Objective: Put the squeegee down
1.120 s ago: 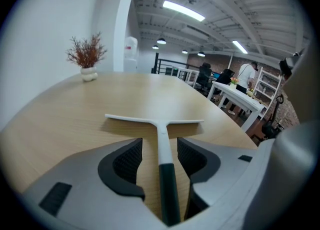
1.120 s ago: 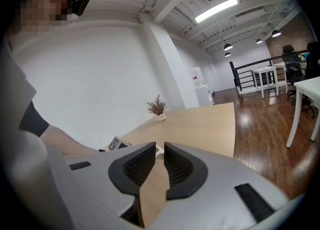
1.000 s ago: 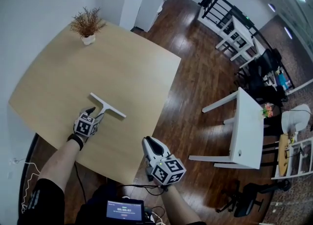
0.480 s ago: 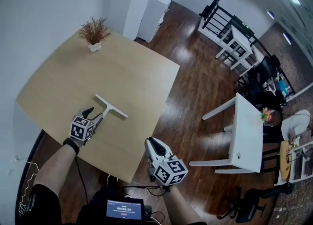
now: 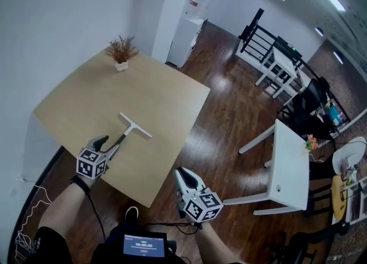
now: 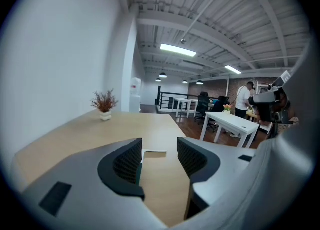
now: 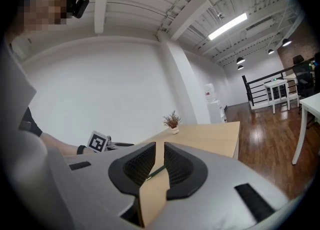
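Observation:
The squeegee [image 5: 136, 125] lies flat on the wooden table [image 5: 160, 85], its white blade away from me and its dark handle pointing back at my left gripper [image 5: 108, 145]. That gripper is open at the handle's end, near the table's front edge. In the left gripper view the jaws stand apart around my left gripper [image 6: 160, 156], and the white blade [image 6: 155, 152] shows beyond them. My right gripper [image 5: 183, 175] hangs off the table over the floor, its jaws drawn to a narrow slit with nothing in them. In the right gripper view my right gripper [image 7: 159, 161] faces the table.
A small potted plant [image 5: 121, 56] stands at the table's far corner. To the right over dark wood floor is a white table [image 5: 287, 154], with more white tables and black chairs [image 5: 275, 45] behind. A white cabinet [image 5: 186, 30] stands by the pillar.
My left gripper has drawn back from the blade toward the handle's end and the table's front edge. The squeegee stays on the table. The head view has pulled back.

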Demonstrator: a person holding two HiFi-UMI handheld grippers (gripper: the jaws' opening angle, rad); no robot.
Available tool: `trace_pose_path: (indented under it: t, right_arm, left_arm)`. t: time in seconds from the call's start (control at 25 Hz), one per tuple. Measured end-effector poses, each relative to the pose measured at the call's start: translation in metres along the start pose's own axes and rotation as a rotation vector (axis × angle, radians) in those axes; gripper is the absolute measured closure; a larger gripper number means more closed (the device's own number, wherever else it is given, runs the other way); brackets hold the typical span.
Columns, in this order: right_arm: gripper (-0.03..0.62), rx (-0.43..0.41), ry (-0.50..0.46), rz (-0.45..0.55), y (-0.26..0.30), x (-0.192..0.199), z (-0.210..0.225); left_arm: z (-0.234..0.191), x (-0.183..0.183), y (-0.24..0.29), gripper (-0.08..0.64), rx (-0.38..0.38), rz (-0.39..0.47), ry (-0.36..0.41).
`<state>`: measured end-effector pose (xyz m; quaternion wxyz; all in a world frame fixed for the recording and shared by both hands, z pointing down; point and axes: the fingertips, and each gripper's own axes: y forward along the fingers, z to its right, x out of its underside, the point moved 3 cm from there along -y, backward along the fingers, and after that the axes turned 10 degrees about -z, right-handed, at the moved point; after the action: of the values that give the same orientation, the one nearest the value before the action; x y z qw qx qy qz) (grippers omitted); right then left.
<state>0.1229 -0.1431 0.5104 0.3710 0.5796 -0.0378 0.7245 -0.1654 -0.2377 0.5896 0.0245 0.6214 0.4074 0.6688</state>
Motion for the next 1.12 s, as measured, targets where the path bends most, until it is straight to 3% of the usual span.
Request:
trace_pose_path:
  t: [0.56,0.84,1.12]
  right_arm:
    - [0.518,-0.078,-0.053,0.046,-0.102,0.025,-0.033]
    - [0.52,-0.086,-0.047,0.037,-0.125,0.039,-0.047]
    - [0.526,-0.06,-0.07,0.045,-0.132,0.045,-0.055]
  left_arm:
    - [0.118,0.068,-0.146,0.327,-0.054,0.12,-0.118]
    - [0.162,0.096,-0.181,0.327,-0.048,0.096,-0.097]
    - [0.17,0.103,-0.195,0.327,-0.029,0.082,-0.073]
